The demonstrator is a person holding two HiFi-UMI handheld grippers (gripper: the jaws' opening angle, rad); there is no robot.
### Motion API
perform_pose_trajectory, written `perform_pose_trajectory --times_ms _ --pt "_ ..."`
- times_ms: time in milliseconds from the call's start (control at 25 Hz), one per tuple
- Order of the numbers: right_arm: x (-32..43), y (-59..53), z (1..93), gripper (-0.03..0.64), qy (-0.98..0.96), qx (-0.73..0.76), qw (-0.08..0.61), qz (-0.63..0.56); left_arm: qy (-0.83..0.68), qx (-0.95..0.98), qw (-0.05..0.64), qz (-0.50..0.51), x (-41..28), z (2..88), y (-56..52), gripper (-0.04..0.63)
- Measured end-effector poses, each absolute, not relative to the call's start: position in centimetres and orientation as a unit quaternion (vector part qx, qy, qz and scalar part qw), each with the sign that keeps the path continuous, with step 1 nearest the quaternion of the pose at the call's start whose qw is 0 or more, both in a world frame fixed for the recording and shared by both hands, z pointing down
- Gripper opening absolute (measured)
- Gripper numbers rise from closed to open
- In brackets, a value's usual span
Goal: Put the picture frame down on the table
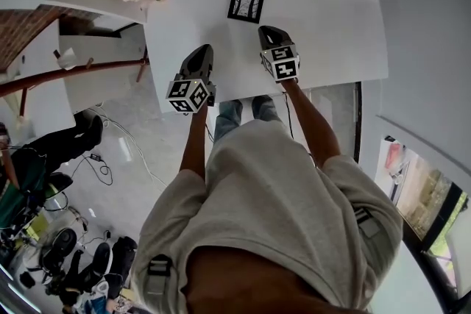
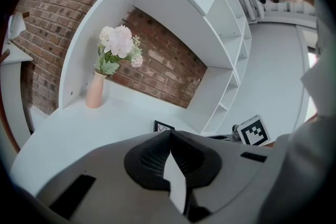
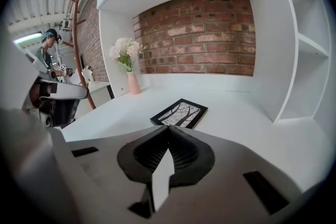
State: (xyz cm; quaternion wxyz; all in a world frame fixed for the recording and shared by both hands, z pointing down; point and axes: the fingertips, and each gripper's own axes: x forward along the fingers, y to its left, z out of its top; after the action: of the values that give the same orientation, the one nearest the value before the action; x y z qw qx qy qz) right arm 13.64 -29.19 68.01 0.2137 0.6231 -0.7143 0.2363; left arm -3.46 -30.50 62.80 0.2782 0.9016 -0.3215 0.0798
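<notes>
Seeing the picture frame (image 3: 179, 113) flat on the surface (image 3: 247, 118), we think the job is done; our left gripper (image 2: 169, 132) and right gripper (image 3: 169, 128) are closed, empty.

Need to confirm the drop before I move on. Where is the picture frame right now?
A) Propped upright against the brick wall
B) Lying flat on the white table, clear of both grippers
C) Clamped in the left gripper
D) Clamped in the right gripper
B: the picture frame lies flat on the table, ahead of the right gripper and the left gripper, both with jaws together and nothing between them.
</notes>
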Motion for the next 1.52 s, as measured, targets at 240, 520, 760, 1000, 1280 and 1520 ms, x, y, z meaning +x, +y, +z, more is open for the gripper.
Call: perform_pose_trajectory --times_ms 240,520,760,1000,1280,1520 --pt "13.6 -29.2 64.0 0.025 -0.726 0.631 0.182 0.203 -0.326 0.908 0.255 0.069 -3.7 60.5 -31.0 0.017" --pt "15.2 -29.8 60.1 0.025 -0.728 0.646 0.147 0.177 -0.324 0.919 0.218 0.057 -2.4 57.3 -31.6 0.017" --pt "15.9 -30.0 57.4 0.025 -0.727 0.656 0.124 0.158 -0.323 0.924 0.195 0.055 -1.9 55.6 -32.0 0.017" --pt "17.0 -30.8 54.4 0.025 -0.728 0.664 0.108 0.132 -0.321 0.93 0.175 0.041 -0.9 53.5 -32.9 0.017" --pt "17.8 -30.7 52.4 0.025 -0.725 0.672 0.094 0.117 -0.318 0.936 0.151 0.028 -0.3 51.1 -34.0 0.017" --pt "17.8 -30.6 51.5 0.025 -0.723 0.677 0.085 0.11 -0.318 0.938 0.137 0.02 -0.4 49.7 -34.6 0.017"
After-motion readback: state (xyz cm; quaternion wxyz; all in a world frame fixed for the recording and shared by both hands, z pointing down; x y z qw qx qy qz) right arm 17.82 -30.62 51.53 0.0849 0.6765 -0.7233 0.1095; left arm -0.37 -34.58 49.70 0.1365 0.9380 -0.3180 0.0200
